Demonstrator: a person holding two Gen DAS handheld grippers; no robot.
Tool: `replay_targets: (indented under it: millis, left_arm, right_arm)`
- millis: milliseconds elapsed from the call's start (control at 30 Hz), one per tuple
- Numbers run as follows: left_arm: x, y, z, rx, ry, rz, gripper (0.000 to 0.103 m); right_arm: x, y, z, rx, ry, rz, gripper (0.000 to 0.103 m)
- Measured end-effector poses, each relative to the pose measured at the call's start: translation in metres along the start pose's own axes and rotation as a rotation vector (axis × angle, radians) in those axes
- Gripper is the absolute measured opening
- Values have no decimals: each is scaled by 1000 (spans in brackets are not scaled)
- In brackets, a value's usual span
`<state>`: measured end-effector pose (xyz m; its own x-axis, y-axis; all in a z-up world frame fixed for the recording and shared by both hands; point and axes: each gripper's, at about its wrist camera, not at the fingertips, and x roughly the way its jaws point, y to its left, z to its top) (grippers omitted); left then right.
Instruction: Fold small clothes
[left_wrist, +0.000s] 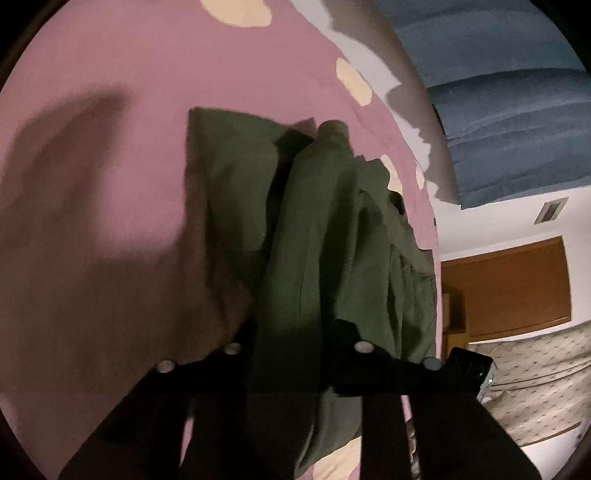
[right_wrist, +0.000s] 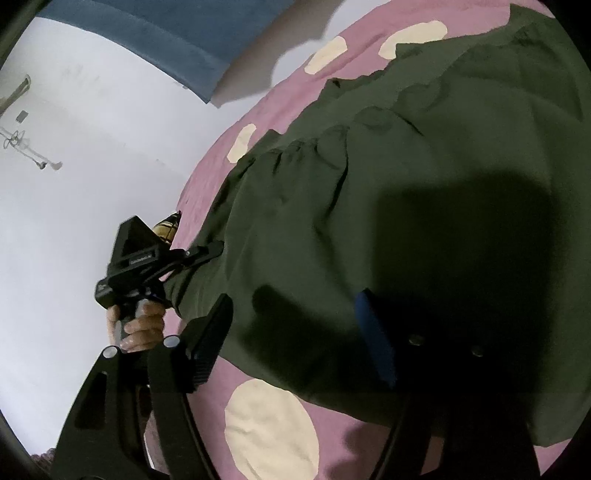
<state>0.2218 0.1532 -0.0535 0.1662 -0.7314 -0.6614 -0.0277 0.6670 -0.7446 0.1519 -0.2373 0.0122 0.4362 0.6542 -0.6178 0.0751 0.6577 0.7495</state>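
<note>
A bed (left_wrist: 110, 155) covered in a pink sheet with cream spots filled most of both views, with a white wall (right_wrist: 74, 184) beside it and a blue curtain (left_wrist: 509, 110) hanging above. A dark green garment (right_wrist: 406, 184) lay spread across the sheet, taking up much of the right wrist view, its gathered seam running across the upper part and a heavy shadow falling over its near half. In the left wrist view the same garment (left_wrist: 325, 240) rose in a bunched fold from between the fingers and stretched away over the bed, a flatter section lying to its left on the sheet. A wooden panel (left_wrist: 517, 284) and a patterned cloth (left_wrist: 535, 376) showed at the right edge of that view. The left gripper (left_wrist: 291, 350) had its jaws clamped on the green fabric, which passed straight between the two black fingers; from the right wrist camera it could be seen at the garment's left edge, held by a hand (right_wrist: 142, 326) wrapped round its handle. The right gripper (right_wrist: 299, 325) hung over the near edge of the garment with its jaws standing apart, one black finger at the left and a blue-padded finger (right_wrist: 373, 332) in shadow at the right, the cloth lying under them and not pinched.
</note>
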Motion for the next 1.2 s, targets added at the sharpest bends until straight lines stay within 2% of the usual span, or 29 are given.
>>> replay_targets:
  millis: [133, 267, 367, 567, 667, 767, 833, 900, 1067, 1200]
  left_arm:
    - [-10, -23, -1, 53, -16, 77, 16]
    - [-22, -48, -3, 113, -55, 103, 13]
    - [-29, -69, -6, 144, -77, 119, 12]
    - [-32, -117, -14, 246, -116, 220, 12]
    - [-32, -140, -18, 292, -128, 260, 12]
    - [-29, -153, -19, 310, -123, 275, 12]
    - [-26, -161, -20, 322, -123, 297, 12]
    - [-24, -166, -21, 326, -121, 304, 12]
    - [-19, -181, -28, 347, -115, 316, 12]
    - [-5, -202, -36, 399, -128, 362, 12]
  right_arm:
    - [1, 0, 1, 0, -3, 4, 70]
    - [1, 0, 0, 0, -6, 7, 70]
    - [3, 0, -1, -2, -9, 6, 70]
    - [6, 2, 2, -1, -14, 14, 70]
    - [-4, 5, 2, 19, -64, 18, 68]
    - [-19, 12, -2, 36, -126, 112, 68]
    - [-25, 19, -6, 9, -145, 141, 68]
    - [-23, 26, -12, -19, -125, 180, 68]
    - [6, 18, -21, 2, -30, 156, 68]
    - [14, 14, -20, 9, -21, 171, 68]
